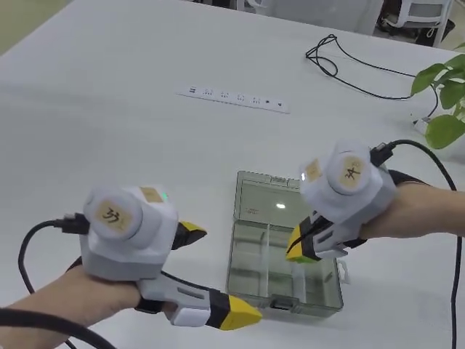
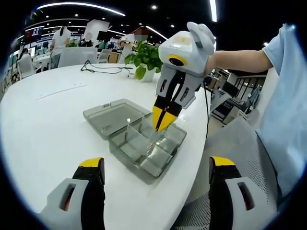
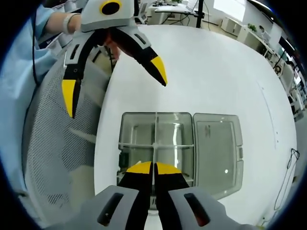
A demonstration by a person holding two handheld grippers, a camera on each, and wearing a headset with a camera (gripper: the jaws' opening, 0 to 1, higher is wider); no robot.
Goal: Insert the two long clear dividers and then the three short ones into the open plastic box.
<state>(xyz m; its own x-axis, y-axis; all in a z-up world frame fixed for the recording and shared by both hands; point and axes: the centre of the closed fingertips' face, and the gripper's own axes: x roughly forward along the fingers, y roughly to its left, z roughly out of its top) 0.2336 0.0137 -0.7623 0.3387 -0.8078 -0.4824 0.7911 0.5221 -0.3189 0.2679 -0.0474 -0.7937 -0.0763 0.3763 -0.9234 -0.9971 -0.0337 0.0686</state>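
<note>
Over the box (image 3: 136, 134), right gripper (image 3: 153, 165) pinches a clear divider (image 3: 155, 139); left gripper (image 2: 156, 162) spread.

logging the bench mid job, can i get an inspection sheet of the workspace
surface: white table
job's things: open plastic box with its lid laid flat; clear divider standing inside, under the right jaws; other partitions show inside
clutter: power strip
grippers: left hand-held gripper open, beside the box; right hand-held gripper shut on the clear divider, over the box
cables: black cable looped at the far edge; leads run off both grippers
surroundings: potted plant; office desks and people behind
</note>
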